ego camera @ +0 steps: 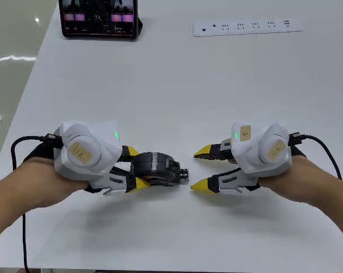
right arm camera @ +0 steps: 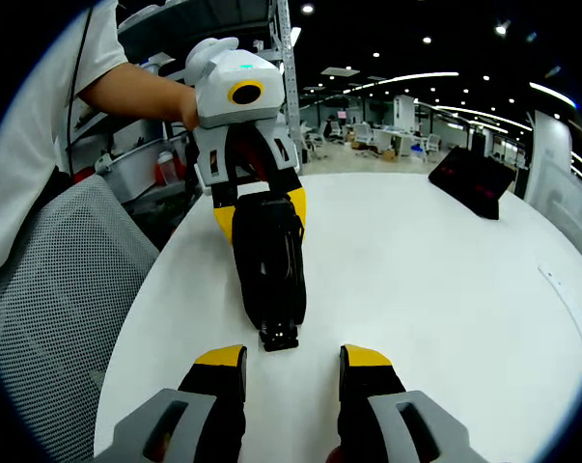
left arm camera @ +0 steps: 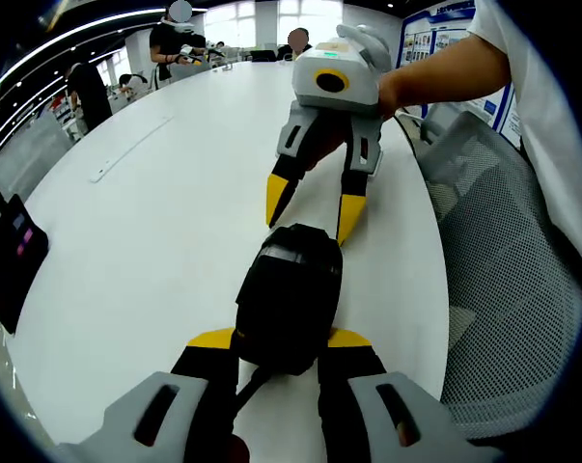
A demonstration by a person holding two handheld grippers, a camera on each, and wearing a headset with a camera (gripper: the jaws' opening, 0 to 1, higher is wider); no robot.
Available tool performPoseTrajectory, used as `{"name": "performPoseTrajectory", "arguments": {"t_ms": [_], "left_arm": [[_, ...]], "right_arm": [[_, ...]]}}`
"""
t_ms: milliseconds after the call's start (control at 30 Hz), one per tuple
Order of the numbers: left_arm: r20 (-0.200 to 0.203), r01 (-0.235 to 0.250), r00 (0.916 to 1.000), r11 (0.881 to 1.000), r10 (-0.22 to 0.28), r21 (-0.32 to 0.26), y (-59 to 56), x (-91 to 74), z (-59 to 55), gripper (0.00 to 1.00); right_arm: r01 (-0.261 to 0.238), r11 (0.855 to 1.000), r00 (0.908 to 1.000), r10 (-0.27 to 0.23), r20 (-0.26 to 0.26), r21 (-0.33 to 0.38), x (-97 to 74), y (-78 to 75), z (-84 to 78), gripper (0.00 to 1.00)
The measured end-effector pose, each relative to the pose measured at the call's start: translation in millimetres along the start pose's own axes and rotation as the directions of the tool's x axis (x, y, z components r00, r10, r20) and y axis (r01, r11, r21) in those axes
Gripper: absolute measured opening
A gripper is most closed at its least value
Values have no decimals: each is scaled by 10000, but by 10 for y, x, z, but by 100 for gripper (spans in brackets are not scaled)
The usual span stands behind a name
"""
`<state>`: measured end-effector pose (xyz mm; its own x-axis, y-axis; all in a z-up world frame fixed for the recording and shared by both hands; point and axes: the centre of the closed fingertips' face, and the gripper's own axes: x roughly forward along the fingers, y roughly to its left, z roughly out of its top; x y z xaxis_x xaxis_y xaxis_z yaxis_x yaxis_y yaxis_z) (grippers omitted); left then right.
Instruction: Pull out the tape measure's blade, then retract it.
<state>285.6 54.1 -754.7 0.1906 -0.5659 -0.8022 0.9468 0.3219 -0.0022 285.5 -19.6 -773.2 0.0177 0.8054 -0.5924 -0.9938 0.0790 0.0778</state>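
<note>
A black tape measure (ego camera: 157,169) lies on the white table, blade tip pointing right. My left gripper (ego camera: 132,168) is shut on its case, yellow fingertips on either side; in the left gripper view the tape measure (left arm camera: 291,294) sits between the jaws, with the left gripper (left arm camera: 279,340) gripping its near end. My right gripper (ego camera: 202,168) stands open just right of the blade's end hook, a small gap away. In the right gripper view the tape measure (right arm camera: 269,260) points its hook toward the right gripper (right arm camera: 292,357), whose jaws are apart with nothing between them.
A dark device with a lit screen (ego camera: 99,17) stands at the table's far left. A white power strip (ego camera: 248,26) lies at the far right. The table's left edge (ego camera: 23,96) runs along a shiny floor. A mesh chair (left arm camera: 493,260) stands beside the table.
</note>
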Motion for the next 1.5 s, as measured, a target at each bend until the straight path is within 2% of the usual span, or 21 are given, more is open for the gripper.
{"name": "performPoseTrajectory", "arguments": {"t_ms": [267,633,1500], "left_arm": [[19,29,10000,10000,-29,25,2,-3,-2,26],[20,73,10000,9999,-73,70,-2,-4,-4,26],[-38,66,10000,9997,-66,215,0,-9,-12,25]], "right_arm": [[-371,9993,9993,372,91,-75,107,58,46,26],[-530,9982,9984,535,157,-287,149,87,62,16],[-574,9970,9983,580,90,-521,143,98,65,10]]}}
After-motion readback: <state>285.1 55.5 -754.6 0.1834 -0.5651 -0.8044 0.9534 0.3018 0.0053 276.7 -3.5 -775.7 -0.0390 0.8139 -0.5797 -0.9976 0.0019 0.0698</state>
